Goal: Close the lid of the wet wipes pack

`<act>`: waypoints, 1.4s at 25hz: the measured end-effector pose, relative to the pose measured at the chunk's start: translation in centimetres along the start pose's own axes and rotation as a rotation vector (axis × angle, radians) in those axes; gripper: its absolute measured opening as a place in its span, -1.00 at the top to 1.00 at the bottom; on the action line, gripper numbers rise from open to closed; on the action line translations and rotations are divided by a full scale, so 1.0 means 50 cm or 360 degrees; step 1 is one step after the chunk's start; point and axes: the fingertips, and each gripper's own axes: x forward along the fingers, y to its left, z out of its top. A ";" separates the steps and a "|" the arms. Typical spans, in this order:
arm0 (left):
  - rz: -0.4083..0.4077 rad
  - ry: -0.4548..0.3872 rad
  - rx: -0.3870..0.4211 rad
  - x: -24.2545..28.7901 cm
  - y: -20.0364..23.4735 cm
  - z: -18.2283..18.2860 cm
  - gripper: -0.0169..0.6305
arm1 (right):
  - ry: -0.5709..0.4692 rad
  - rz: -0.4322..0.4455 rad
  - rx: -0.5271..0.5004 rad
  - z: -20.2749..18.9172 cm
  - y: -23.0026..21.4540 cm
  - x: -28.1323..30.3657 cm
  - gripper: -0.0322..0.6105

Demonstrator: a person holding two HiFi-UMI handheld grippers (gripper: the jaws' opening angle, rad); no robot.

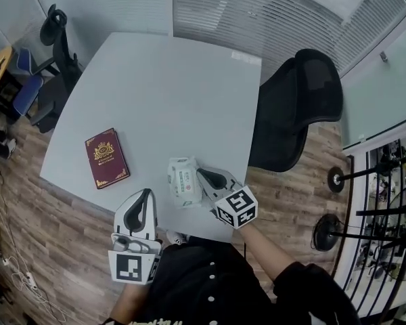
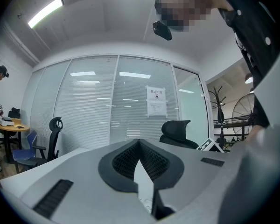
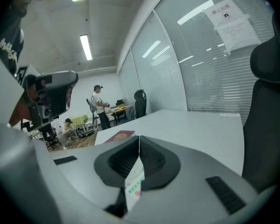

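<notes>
Where the light grey tabletop (image 1: 169, 100) ends nearest the person, its edge runs on a slant under both tools. The left gripper (image 1: 147, 192), white with black pads, reaches just over that near edge, and most of its body hangs out above the wood-grain floor (image 1: 47, 249). Its jaws meet tip to tip with nothing between them. The right gripper (image 1: 199, 172) sits at the table's near right corner, with its marker cube out past the edge. Its jaws are also pressed together at the tips and hold nothing.

The white wet wipes pack with a green-printed label (image 1: 183, 181) lies close to the near edge, between the two grippers. The right gripper's nose is at the pack's right side, but the head view does not show whether it touches the pack or is above it. The right gripper view shows the label through the gap behind the closed tips. I cannot tell whether the lid is down.

Left of the pack and well apart from it, a dark red booklet with a gold crest (image 1: 107, 158) lies flat near the table's left edge. Beyond these things the tabletop is open surface all the way to its far edge.

A black mesh-backed office chair (image 1: 298, 107) stands tight against the right edge, just past the right gripper. Another black chair (image 1: 57, 53) and a blue-seated chair (image 1: 27, 87) stand off the far left corner. A glass wall with white blinds (image 1: 257, 12) runs behind the far edge.
</notes>
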 end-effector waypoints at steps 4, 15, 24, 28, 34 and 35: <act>-0.0024 -0.0033 0.0019 0.008 -0.006 0.017 0.91 | -0.0173 -0.0049 0.0000 0.084 0.000 -0.053 0.81; -0.0030 -0.0051 -0.0018 0.012 -0.003 0.040 0.91 | -0.0496 -0.0193 -0.0078 0.236 -0.017 -0.209 0.81; -0.0035 -0.0092 0.0013 0.020 0.008 0.061 0.91 | -0.0697 -0.0392 -0.0151 0.303 -0.045 -0.323 0.81; -0.0025 -0.0110 0.0021 0.022 0.018 0.070 0.91 | -0.0771 -0.0485 -0.0152 0.320 -0.057 -0.373 0.81; 0.0012 -0.0124 0.0034 0.018 0.037 0.075 0.91 | -0.0862 -0.0646 -0.0173 0.336 -0.080 -0.444 0.81; 0.0021 -0.0128 0.0037 0.016 0.042 0.075 0.91 | -0.0866 -0.0670 -0.0175 0.335 -0.085 -0.454 0.81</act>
